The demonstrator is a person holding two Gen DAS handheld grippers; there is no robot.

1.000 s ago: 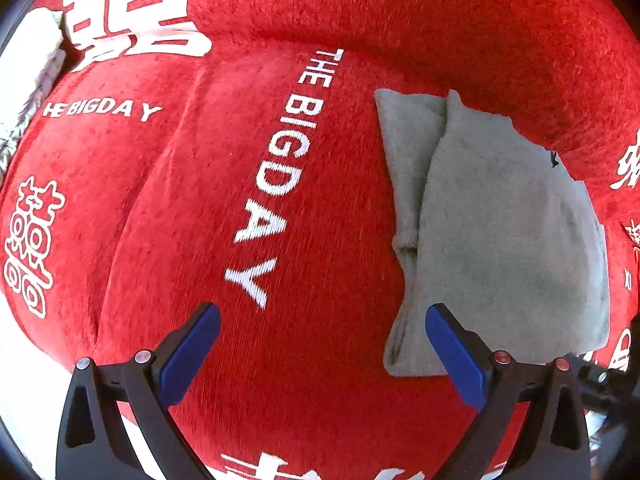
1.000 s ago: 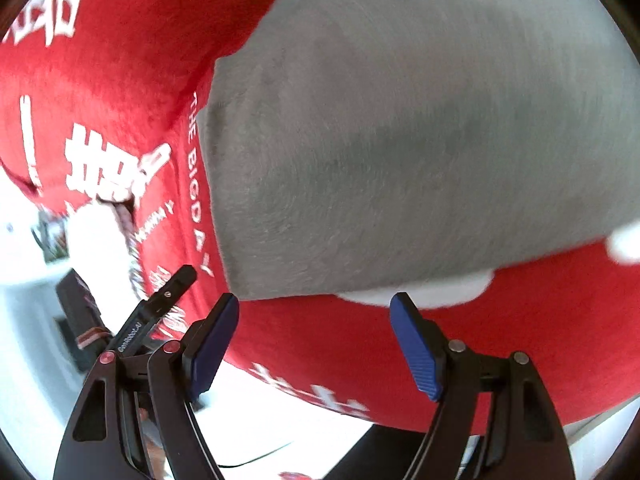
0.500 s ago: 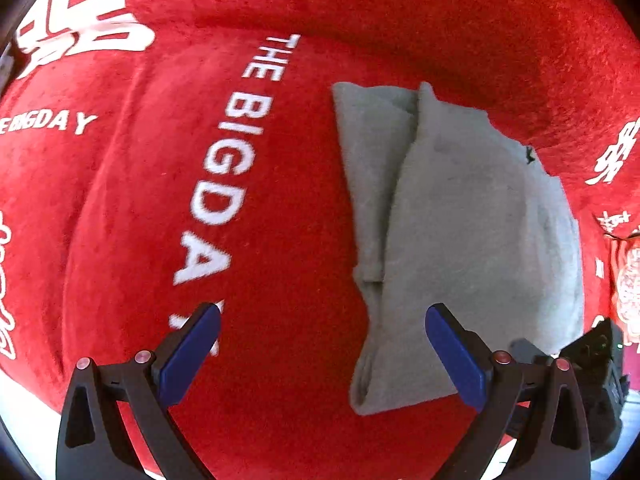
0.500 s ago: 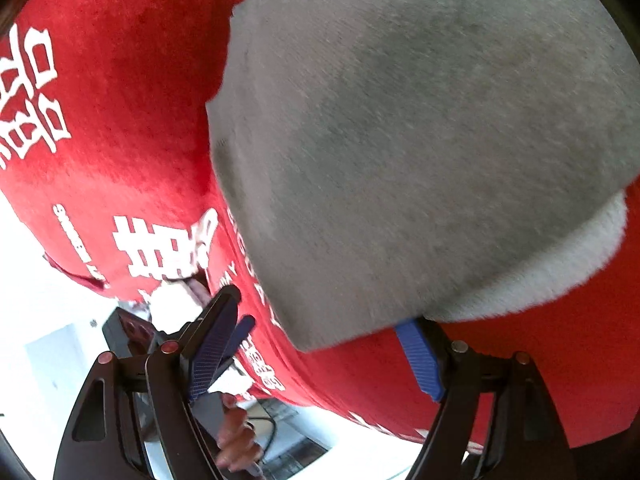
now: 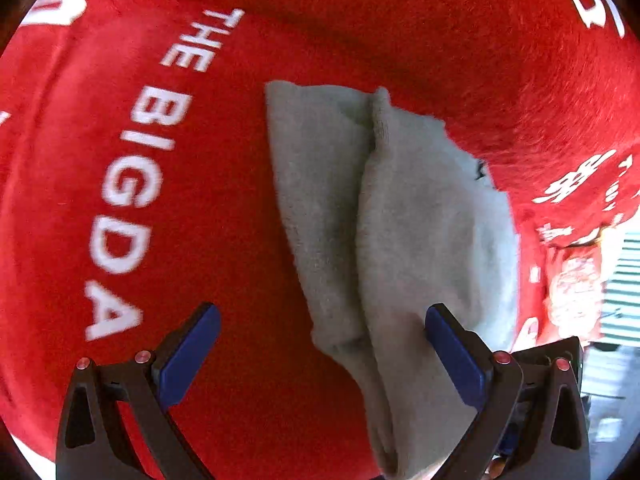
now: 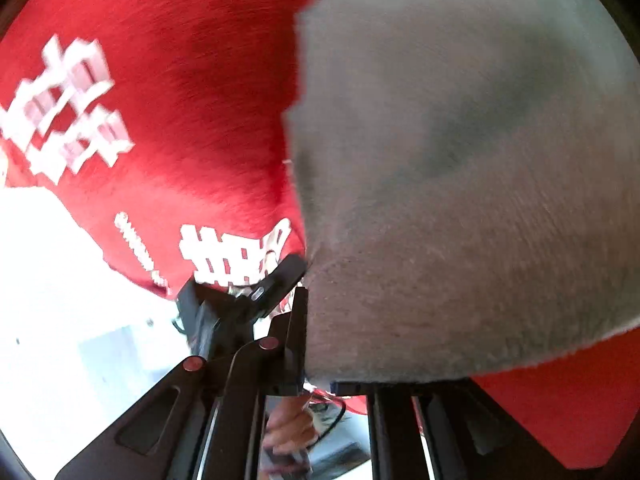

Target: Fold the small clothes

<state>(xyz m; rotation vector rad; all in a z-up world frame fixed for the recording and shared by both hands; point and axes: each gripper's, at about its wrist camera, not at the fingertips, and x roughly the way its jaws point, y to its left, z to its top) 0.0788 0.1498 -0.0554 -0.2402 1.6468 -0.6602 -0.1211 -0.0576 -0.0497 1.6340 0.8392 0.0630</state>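
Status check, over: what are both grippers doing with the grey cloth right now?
Left gripper open, hovering at grey cloth. Right gripper shut on the cloth's edge. Cloth partly folded on red blanket. Nothing in the way.

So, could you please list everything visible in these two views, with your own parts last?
grey garment: one, light grey, partly folded, lying on the red cover, near end lifted
red cover: one, red plush with white lettering, under the garment
left gripper: one, black with blue fingers, open, garment's near end between them
right gripper: one, black, shut on the grey garment's near edge
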